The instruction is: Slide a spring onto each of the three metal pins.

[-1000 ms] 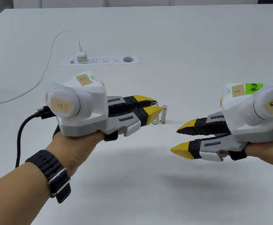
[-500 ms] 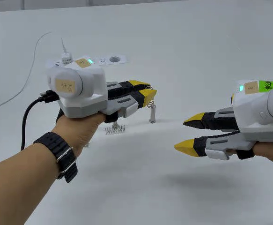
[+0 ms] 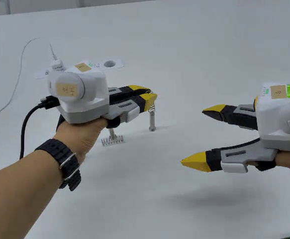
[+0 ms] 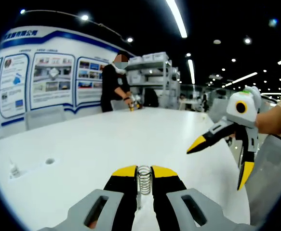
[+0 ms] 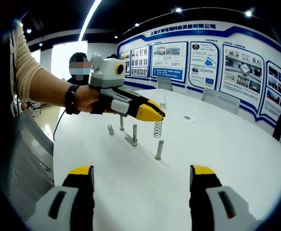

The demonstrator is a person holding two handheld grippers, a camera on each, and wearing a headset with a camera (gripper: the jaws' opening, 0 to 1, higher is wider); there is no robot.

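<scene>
My left gripper [image 3: 147, 96] is shut on a small spring [image 3: 152, 105], which hangs upright from its yellow tips. In the left gripper view the spring [image 4: 144, 179] sits pinched between the jaws of the left gripper [image 4: 144, 172]. Directly under it stands a metal pin [image 3: 152, 122], and the right gripper view shows the spring [image 5: 157, 129] just above the pin [image 5: 159, 149]. Two more pins [image 5: 135, 132] [image 5: 121, 122] stand behind. A loose spring [image 3: 112, 141] lies on the table. My right gripper [image 3: 204, 134] hovers open to the right, holding nothing.
A white power strip [image 3: 102, 65] with a plugged charger and cable lies at the back left of the white table [image 3: 194, 59]. Another short spring [image 5: 110, 129] stands near the far pins. A person [image 4: 113, 84] stands at the far end of the table.
The right gripper's jaws have spread wider. The left gripper, with the spring, has come to hang right over the front pin.
</scene>
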